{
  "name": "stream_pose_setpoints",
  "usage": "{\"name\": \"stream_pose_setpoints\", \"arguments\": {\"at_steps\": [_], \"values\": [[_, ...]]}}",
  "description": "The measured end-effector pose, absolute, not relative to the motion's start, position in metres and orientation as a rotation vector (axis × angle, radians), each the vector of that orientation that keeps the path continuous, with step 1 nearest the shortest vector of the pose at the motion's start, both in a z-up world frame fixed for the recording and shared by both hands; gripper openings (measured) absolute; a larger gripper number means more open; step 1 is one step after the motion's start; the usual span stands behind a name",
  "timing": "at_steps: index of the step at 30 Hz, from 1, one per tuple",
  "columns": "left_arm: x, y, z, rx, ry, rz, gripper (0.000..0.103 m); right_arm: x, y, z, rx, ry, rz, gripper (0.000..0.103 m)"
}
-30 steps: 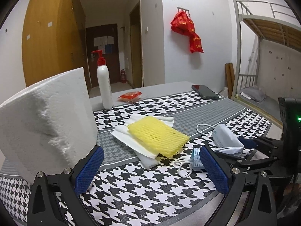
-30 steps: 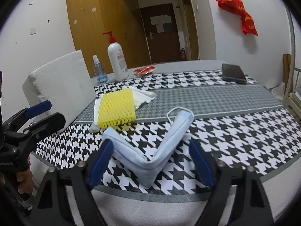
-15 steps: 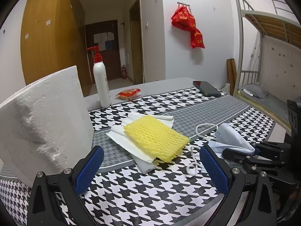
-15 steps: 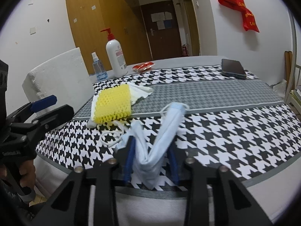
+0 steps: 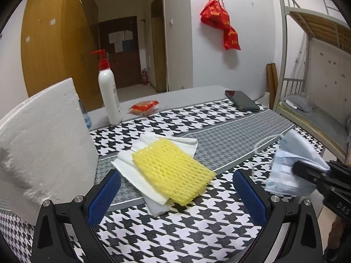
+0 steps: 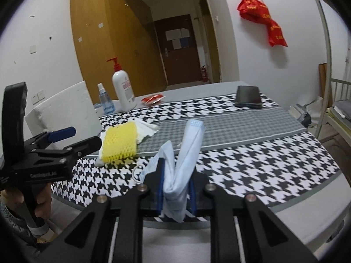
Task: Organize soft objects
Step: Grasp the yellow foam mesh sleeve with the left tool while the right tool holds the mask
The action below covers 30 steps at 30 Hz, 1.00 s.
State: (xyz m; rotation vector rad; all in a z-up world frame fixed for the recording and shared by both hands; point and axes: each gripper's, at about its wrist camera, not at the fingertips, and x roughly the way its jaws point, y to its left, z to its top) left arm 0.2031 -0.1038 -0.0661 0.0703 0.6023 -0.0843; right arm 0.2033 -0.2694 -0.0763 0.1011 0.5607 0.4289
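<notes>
A pale blue face mask [image 6: 188,140] is folded into a V and pinched at its lower fold by my right gripper [image 6: 176,175]. The jaws are closing with the mask between the pads, and it hangs clear of the houndstooth tablecloth [image 6: 252,153]. In the left wrist view the mask [image 5: 291,153] and right gripper [image 5: 307,171] are at the right edge. My left gripper [image 5: 176,175] is open and holds nothing. Just beyond its tips a yellow foam net [image 5: 173,171] lies on white tissues [image 5: 129,171]. A white foam block [image 5: 43,146] stands to the left.
At the table's far side stand a white pump bottle [image 5: 109,96] and a small spray bottle [image 6: 105,102]. A red packet [image 5: 143,106] and a dark phone [image 5: 241,103] lie there too. A metal bunk bed [image 5: 318,22] is on the right, and the table's front edge is close below both grippers.
My right gripper went from open around the flat mask to shut on it. The mask folded up and rose off the cloth. The left gripper drifted slightly, still open.
</notes>
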Motion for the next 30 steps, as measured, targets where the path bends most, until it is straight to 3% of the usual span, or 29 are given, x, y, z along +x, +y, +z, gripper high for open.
{"name": "stream_pose_setpoints", "arguments": {"at_steps": [7, 11, 14, 22, 30], "values": [[0.222, -0.112, -0.073, 0.06, 0.646, -0.063, 0.102, 0.201, -0.286, -0.073, 0.128, 0.541, 0.386, 0.022], [0.231, -0.114, -0.079, 0.06, 0.685, -0.051, 0.096, 0.199, -0.293, -0.075, 0.145, 0.548, 0.37, 0.022], [0.24, -0.113, -0.085, 0.056, 0.729, -0.029, 0.083, 0.197, -0.296, -0.076, 0.148, 0.55, 0.365, 0.022], [0.251, -0.109, -0.099, 0.034, 0.811, -0.006, 0.064, 0.196, -0.299, -0.077, 0.155, 0.546, 0.363, 0.022], [0.254, -0.111, -0.103, 0.049, 0.845, -0.019, 0.036, 0.196, -0.3, -0.079, 0.159, 0.552, 0.357, 0.022]]}}
